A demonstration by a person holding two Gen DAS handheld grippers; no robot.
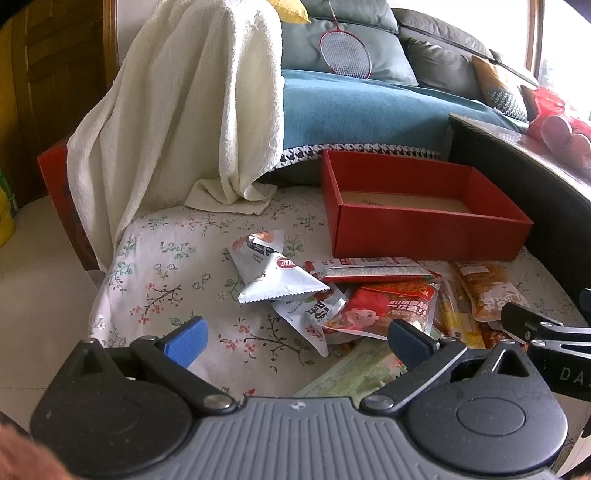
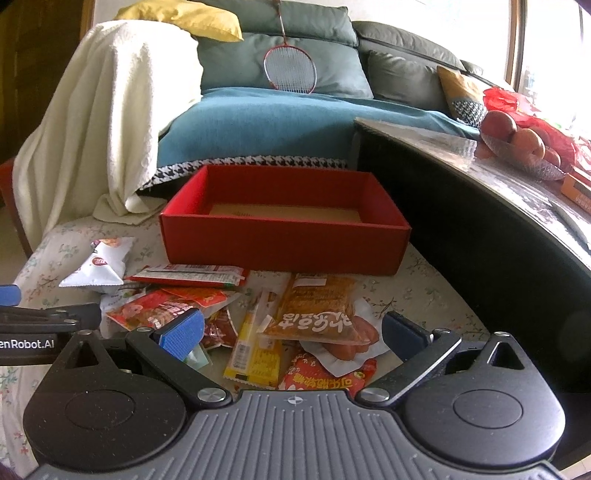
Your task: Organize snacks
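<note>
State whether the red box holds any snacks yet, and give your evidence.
Empty, as far as visible: the red box shows only bare brown floor, and the snacks lie outside it.

left tongs (image 1: 295, 339) spread wide, right tongs (image 2: 293, 332) likewise

Red cardboard box (image 2: 284, 243), floral-print white tablecloth (image 1: 166, 288), cream towel (image 1: 184, 110), teal sofa cover (image 2: 258, 122) with houndstooth trim, yellow cushion (image 2: 192, 18)
</note>
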